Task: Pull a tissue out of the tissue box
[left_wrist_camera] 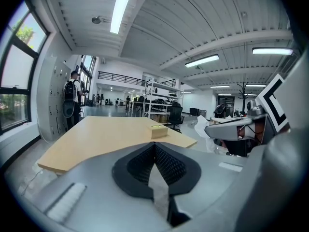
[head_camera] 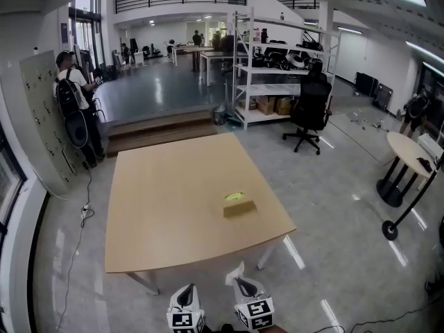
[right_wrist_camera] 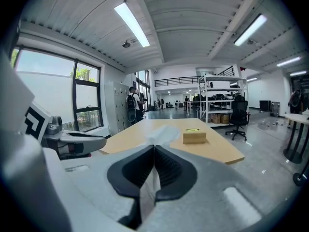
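Your right gripper (right_wrist_camera: pixel 154 148) has its jaws pressed together on one crumpled white tissue (right_wrist_camera: pixel 162 135), which pokes up past the tips. Your left gripper (left_wrist_camera: pixel 154 145) also has its jaws together. As far as I can tell nothing is in it, and the pale strip in its slot looks like gripper body.

The small tan cardboard tissue box (head_camera: pixel 239 205) with the yellow-green top sits on the light wooden counter (head_camera: pixel 173 207), right of centre. It is well apart from both grippers, which hang off the near edge.

Only the head view gives that layout, and only the gripper views show the jaws. The left gripper view also catches the right gripper side-on, tissue at its tip.

Count: one box, one tissue out, two grippers, one counter.
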Demonstrator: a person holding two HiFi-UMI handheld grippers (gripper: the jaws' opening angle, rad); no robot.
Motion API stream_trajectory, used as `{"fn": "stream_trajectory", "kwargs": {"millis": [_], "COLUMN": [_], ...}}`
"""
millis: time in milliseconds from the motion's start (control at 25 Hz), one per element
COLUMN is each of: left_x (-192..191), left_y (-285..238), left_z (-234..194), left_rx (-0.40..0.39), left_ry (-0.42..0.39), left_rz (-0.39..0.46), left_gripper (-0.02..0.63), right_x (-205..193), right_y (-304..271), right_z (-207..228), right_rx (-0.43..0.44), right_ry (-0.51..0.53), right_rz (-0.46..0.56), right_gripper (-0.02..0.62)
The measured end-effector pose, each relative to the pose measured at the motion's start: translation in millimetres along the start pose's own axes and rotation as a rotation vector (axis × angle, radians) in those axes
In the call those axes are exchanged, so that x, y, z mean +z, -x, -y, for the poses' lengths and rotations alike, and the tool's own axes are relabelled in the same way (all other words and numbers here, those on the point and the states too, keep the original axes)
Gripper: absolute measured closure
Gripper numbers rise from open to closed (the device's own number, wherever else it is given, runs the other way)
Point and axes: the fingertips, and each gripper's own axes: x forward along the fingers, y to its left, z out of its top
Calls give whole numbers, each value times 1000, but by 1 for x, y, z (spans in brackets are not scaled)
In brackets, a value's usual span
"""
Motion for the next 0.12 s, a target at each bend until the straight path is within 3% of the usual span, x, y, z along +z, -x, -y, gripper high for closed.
{"fn": "stream_trajectory", "kwargs": {"millis": [120], "left_x": [3], "left_y": [-6], "left_z": [2], "left_rx": [-4], "left_ry": [-7], "left_rz": [-1], "left_gripper": [588], "right_x": [2], "right_y": [-2], "right_z": [4], "right_rx": [1], "right_ry": [3], "right_rz": [1], "right_gripper": [597]}}
